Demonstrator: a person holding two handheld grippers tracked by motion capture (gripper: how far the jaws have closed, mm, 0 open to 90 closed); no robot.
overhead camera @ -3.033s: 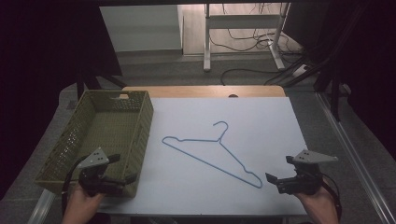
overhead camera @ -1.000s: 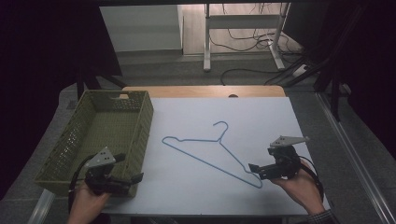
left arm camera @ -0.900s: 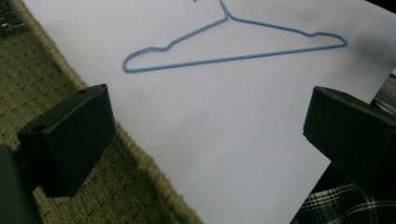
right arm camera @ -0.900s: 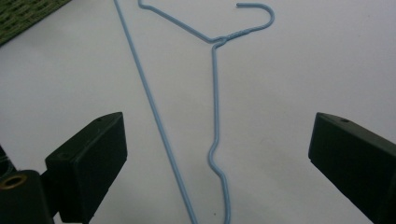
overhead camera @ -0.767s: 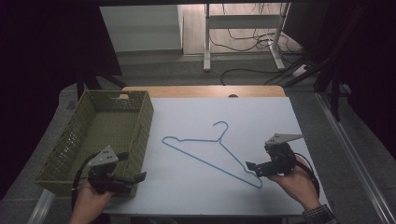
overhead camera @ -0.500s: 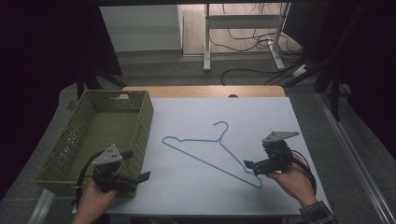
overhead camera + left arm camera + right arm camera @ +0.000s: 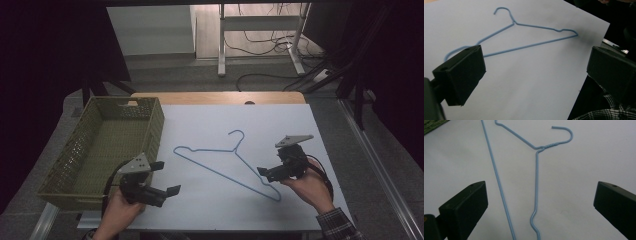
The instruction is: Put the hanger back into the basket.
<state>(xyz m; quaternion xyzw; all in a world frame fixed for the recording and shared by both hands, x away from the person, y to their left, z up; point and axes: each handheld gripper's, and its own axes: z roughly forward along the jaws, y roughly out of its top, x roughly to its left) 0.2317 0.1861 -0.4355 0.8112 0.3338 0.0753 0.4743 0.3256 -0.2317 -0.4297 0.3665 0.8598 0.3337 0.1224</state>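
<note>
Blue wire hanger (image 7: 227, 161) flat near the middle of the white worktop (image 7: 280, 120), hook toward the far edge. Right gripper (image 7: 264, 172) low over the hanger's near-right end, jaws wide, both wires between them in the right gripper view, nothing held. Left gripper (image 7: 166, 177) by the near-left corner, jaws wide and empty, beside a green woven basket (image 7: 150, 112) along the left edge.

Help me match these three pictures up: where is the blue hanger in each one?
High view: hanger lies mid-table on the white sheet, right of the basket, hook pointing away.
Left gripper view: upper half, hook top left, one end behind the left jaw.
Right gripper view: centre, running up between the jaws, hook top right.
Shared landmark: the twisted neck under the hook.
</note>
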